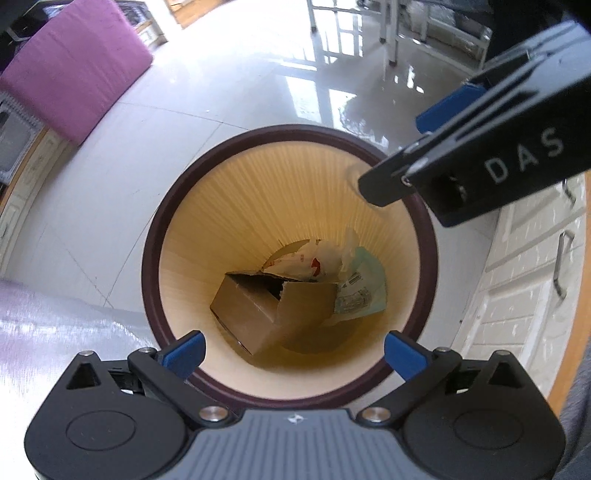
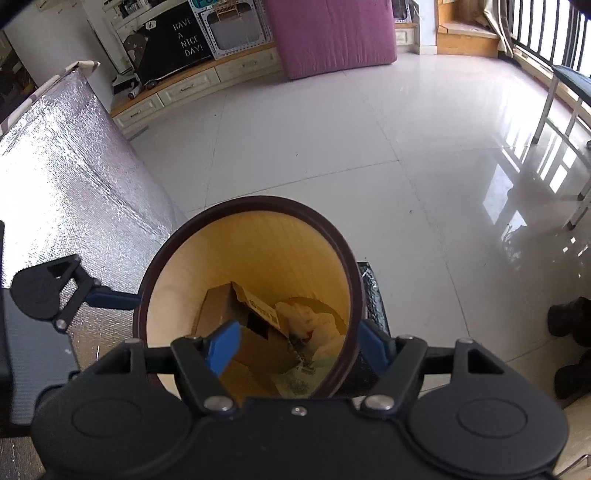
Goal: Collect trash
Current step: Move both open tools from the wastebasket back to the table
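A round trash bin with a dark brown rim [image 1: 155,236] and pale wood inside stands on the floor. In it lie a brown cardboard box [image 1: 255,314], a white crumpled wrapper [image 1: 314,262] and a pale green labelled pouch [image 1: 360,295]. My left gripper [image 1: 293,350] is open and empty, right above the bin's near rim. My right gripper [image 2: 299,343] is open and empty over the bin [image 2: 351,273], with the box [image 2: 221,306] and wrappers [image 2: 314,321] below it. The right gripper's body [image 1: 491,155] reaches over the bin's far right edge in the left wrist view.
A silver foil-covered surface [image 2: 74,177] stands left of the bin. A purple mat [image 2: 328,33] leans on low cabinets at the back. The glossy white tile floor [image 2: 369,147] spreads beyond. White cabinet drawers [image 1: 535,277] are to the right, and chair legs [image 2: 546,110] are at the far right.
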